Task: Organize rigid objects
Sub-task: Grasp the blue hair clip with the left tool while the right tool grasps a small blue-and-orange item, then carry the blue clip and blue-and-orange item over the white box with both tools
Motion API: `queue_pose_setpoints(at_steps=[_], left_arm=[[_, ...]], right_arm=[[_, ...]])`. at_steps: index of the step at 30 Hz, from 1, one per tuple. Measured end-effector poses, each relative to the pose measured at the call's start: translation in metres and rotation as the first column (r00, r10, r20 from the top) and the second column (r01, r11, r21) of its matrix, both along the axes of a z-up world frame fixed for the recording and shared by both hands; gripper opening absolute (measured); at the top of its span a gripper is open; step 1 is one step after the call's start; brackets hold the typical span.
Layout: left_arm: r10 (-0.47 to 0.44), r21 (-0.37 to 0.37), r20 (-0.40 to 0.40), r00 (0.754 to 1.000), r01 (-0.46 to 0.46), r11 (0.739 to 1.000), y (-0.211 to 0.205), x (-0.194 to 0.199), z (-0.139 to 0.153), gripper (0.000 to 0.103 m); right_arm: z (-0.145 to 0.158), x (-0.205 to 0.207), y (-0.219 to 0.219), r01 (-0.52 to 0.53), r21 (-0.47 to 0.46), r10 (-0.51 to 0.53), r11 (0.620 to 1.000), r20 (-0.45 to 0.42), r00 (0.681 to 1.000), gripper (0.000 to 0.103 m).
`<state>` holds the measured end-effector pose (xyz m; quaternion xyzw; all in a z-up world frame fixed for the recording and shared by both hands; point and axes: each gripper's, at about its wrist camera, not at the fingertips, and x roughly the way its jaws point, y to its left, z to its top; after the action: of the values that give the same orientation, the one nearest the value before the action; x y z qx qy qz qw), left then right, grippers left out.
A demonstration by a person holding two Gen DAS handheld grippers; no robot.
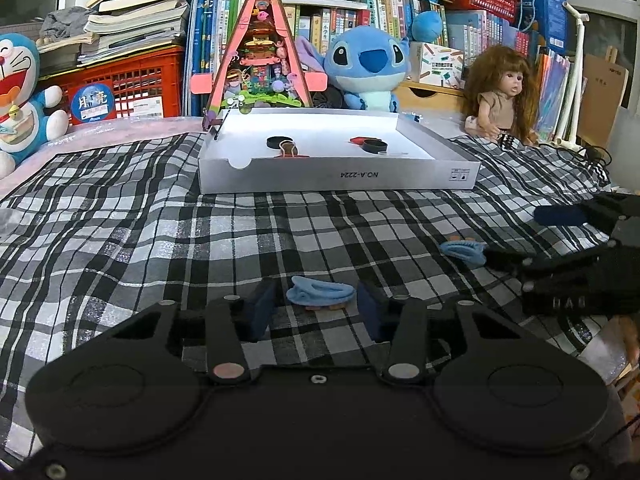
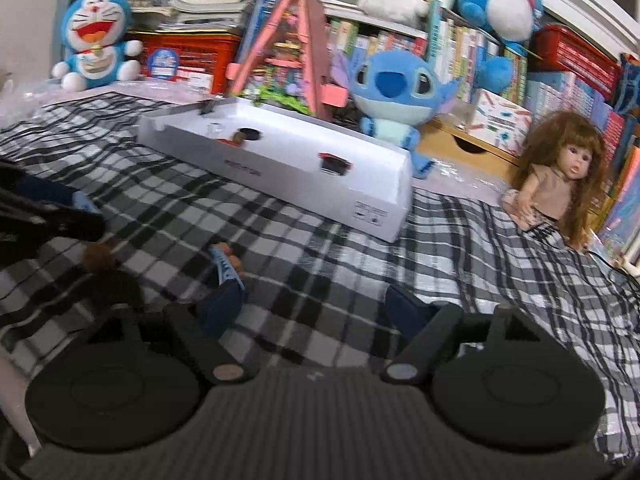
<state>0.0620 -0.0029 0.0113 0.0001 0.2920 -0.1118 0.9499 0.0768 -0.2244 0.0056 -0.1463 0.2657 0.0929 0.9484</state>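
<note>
Two small blue doll shoes lie on the plaid cloth. One shoe (image 1: 320,293) lies between the open fingers of my left gripper (image 1: 316,304), not gripped. The other shoe (image 1: 462,251) lies to the right, in front of my right gripper (image 1: 520,236), which is open. In the right wrist view that shoe (image 2: 226,266) touches the left finger (image 2: 222,306) of my open right gripper (image 2: 316,304); the left gripper (image 2: 48,216) shows at the left edge. The white tray (image 1: 340,180) holds two black round caps (image 1: 278,142), a binder clip (image 1: 288,150) and a red piece (image 1: 360,141).
Behind the tray stand a pink triangular toy house (image 1: 260,52), a Stitch plush (image 1: 368,68), a doll (image 1: 504,92) and a Doraemon plush (image 1: 20,88). Books and red crates (image 1: 120,84) line the back. A black cable (image 1: 588,156) lies right.
</note>
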Motion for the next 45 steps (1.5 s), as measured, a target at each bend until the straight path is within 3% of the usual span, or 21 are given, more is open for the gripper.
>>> queue_pose_setpoints(at_steps=[4, 8, 13, 18, 24, 35, 41, 43, 45], left_arm=[[0.011, 0.003, 0.002, 1.000, -0.011, 1.000, 0.003, 0.001, -0.001, 0.043], [0.019, 0.004, 0.002, 1.000, -0.019, 1.000, 0.005, 0.001, -0.001, 0.043], [0.026, 0.005, 0.006, 1.000, -0.026, 1.000, 0.006, 0.002, -0.001, 0.042], [0.031, 0.006, 0.015, 0.999, -0.031, 1.000, 0.005, 0.001, -0.002, 0.034], [0.033, -0.004, 0.025, 0.999, -0.033, 0.999, 0.005, 0.000, -0.002, 0.034], [0.045, -0.023, 0.027, 0.999, -0.044, 0.999, 0.008, 0.000, -0.001, 0.034], [0.050, -0.030, 0.031, 0.998, -0.049, 0.998, 0.009, 0.000, -0.001, 0.034], [0.050, -0.031, 0.032, 0.998, -0.049, 0.998, 0.010, 0.000, 0.000, 0.034], [0.050, -0.032, 0.033, 0.998, -0.049, 0.998, 0.010, 0.000, 0.000, 0.034]], right_arm=[[0.002, 0.005, -0.006, 0.087, -0.005, -0.087, 0.996, 0.003, 0.996, 0.087], [0.003, 0.000, -0.001, 0.131, -0.072, -0.127, 0.989, 0.053, 0.990, 0.087], [0.015, -0.010, -0.001, 0.102, 0.078, -0.103, 0.992, 0.006, 0.995, 0.086], [0.017, -0.010, 0.012, 0.090, 0.201, -0.074, 0.975, -0.087, 0.993, 0.078], [0.007, -0.002, 0.025, 0.195, 0.311, -0.156, 0.930, -0.146, 0.977, 0.078], [-0.002, 0.010, 0.045, 0.269, 0.300, -0.251, 0.915, -0.098, 0.963, 0.072], [-0.005, 0.008, 0.053, 0.264, 0.253, -0.258, 0.931, -0.058, 0.964, 0.056], [-0.005, 0.007, 0.052, 0.270, 0.254, -0.266, 0.929, -0.051, 0.963, 0.044], [-0.005, 0.007, 0.050, 0.273, 0.251, -0.270, 0.929, -0.045, 0.962, 0.041]])
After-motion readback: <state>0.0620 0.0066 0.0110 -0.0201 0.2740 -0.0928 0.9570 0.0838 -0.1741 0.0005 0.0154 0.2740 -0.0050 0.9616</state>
